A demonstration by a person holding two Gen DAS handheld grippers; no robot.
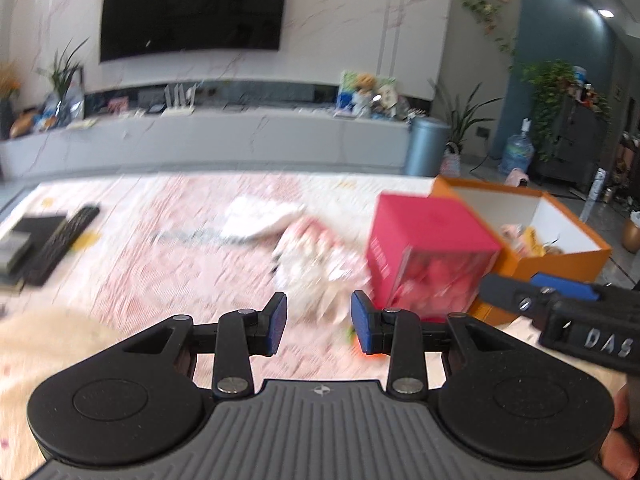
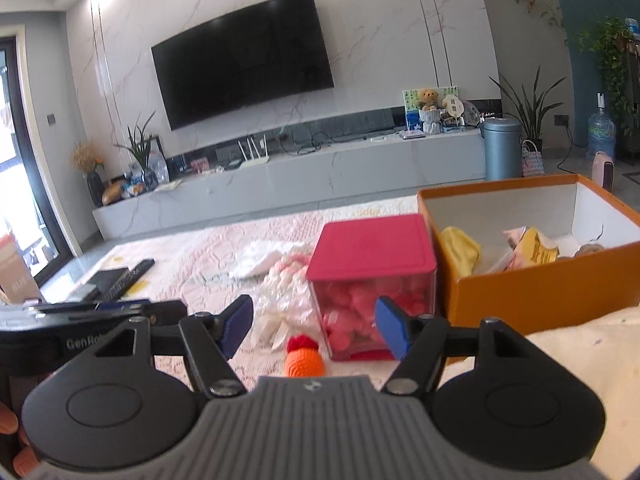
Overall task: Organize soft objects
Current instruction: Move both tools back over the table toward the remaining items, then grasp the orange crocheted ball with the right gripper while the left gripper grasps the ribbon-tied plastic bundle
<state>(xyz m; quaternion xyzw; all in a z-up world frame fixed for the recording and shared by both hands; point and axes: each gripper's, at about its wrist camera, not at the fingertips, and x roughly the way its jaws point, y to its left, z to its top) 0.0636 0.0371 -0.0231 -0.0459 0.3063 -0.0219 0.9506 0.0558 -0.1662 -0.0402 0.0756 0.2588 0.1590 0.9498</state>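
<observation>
We see a pale pink quilted cloth (image 2: 192,264) covering the surface across the middle of both views. At the right of the right wrist view stands an open orange cardboard box with a white lining (image 2: 532,292), holding a soft yellow cloth (image 2: 462,250) and a few crumpled packets. Just left of it sits a clear cube box with a red lid (image 2: 370,250), full of pink soft pieces. Left of the cube lies a pink and white plush bundle in clear wrap (image 2: 282,300), and behind that a white folded cloth (image 2: 260,258).

Low in the centre, a small orange knitted toy with a red top (image 2: 303,358) lies on the cloth, beside the cube.

Our right gripper (image 2: 314,326) hangs above the toy with jaws spread wide, holding nothing. Our left gripper (image 1: 319,324) is also parted and empty, before the blurred plush bundle (image 1: 316,264).

A black remote control (image 1: 64,244) lies at mid-left.
</observation>
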